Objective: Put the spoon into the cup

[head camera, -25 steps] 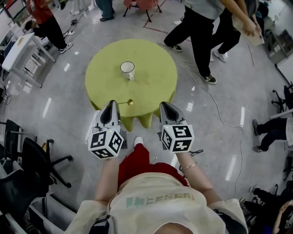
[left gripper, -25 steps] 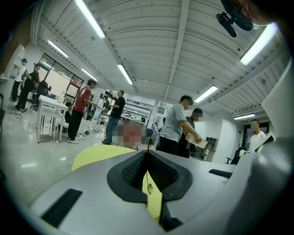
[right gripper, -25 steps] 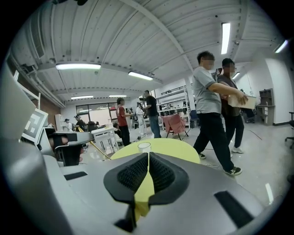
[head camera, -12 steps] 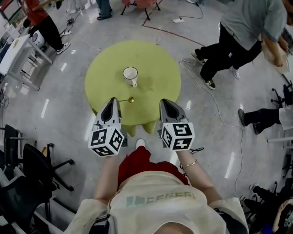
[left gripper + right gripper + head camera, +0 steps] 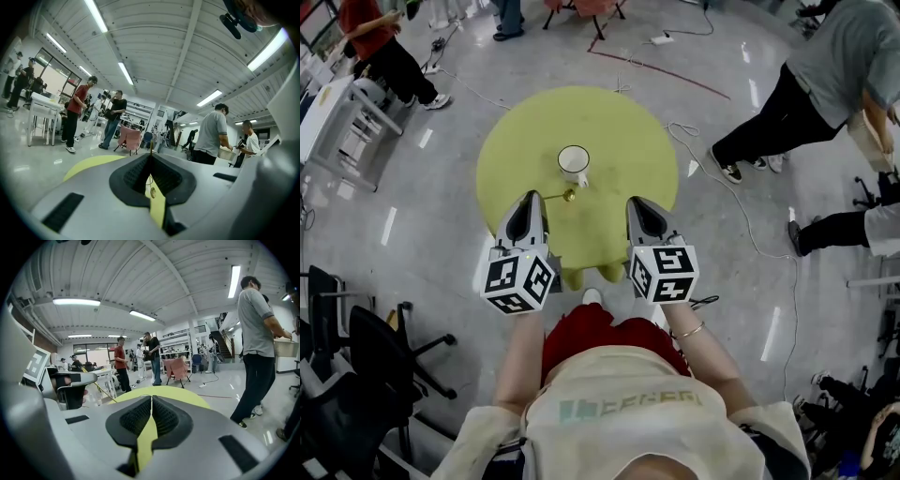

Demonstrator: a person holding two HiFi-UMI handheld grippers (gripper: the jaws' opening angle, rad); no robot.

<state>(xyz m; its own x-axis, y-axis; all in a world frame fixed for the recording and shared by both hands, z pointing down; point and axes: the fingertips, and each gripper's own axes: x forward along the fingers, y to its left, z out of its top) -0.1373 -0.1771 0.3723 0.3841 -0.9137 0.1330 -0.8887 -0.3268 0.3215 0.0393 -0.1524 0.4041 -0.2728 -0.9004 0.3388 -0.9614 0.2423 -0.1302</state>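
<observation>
A white cup (image 5: 574, 161) stands near the middle of the round yellow-green table (image 5: 619, 141). My left gripper (image 5: 531, 201) is shut on the thin handle of a gold spoon (image 5: 561, 196), which sticks out to the right with its bowl just short of the cup. In the left gripper view the spoon (image 5: 151, 191) shows in the slit of the closed left gripper (image 5: 150, 157). To the right, my right gripper (image 5: 638, 204) hovers over the table's near edge, shut and empty; its own view shows the closed right gripper (image 5: 151, 398) with only the table (image 5: 183, 397) beyond. Neither gripper view shows the cup.
Several people stand or walk around the table, one (image 5: 825, 84) close at the right. A cable (image 5: 741, 216) trails over the floor on the right. Black office chairs (image 5: 366, 347) sit at the left, and a white table (image 5: 328, 103) at the far left.
My left gripper has carried the spoon forward, so its bowl is now much closer to the cup. Both grippers reach further over the table. The person at the right has walked on.
</observation>
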